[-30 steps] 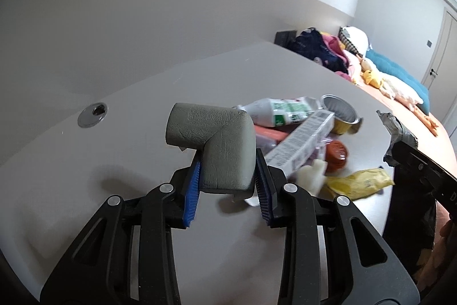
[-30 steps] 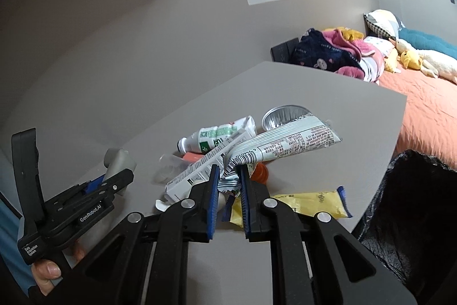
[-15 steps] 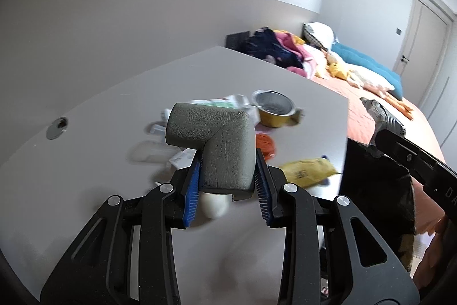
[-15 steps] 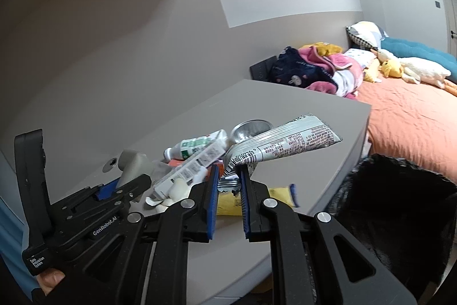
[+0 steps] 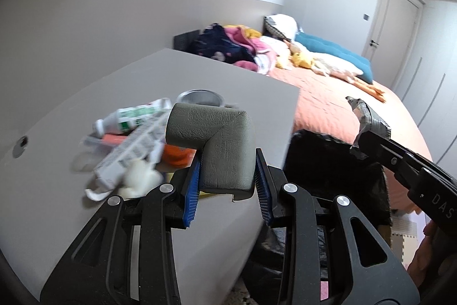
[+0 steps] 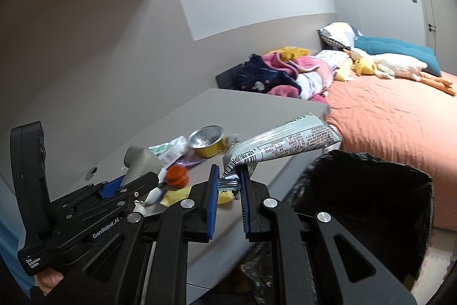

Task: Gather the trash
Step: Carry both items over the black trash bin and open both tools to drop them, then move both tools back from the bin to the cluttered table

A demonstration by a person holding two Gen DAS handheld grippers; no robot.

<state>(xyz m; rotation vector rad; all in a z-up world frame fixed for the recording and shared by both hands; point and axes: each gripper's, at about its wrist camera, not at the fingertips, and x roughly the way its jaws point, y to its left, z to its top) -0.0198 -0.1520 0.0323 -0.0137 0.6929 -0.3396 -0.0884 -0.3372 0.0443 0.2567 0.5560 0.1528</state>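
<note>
While left claw (image 5: 227, 180) clamps foam corner (image 5: 220, 145), right claw (image 6: 228, 196) pinches wrapper (image 6: 285, 143)

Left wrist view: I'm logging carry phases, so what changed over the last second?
Both hand-held grippers swung from the table toward the black trash bag: the left carrying the grey foam corner piece, the right carrying the silver wrapper. Nothing was released. The trash pile stayed on the table.
</note>
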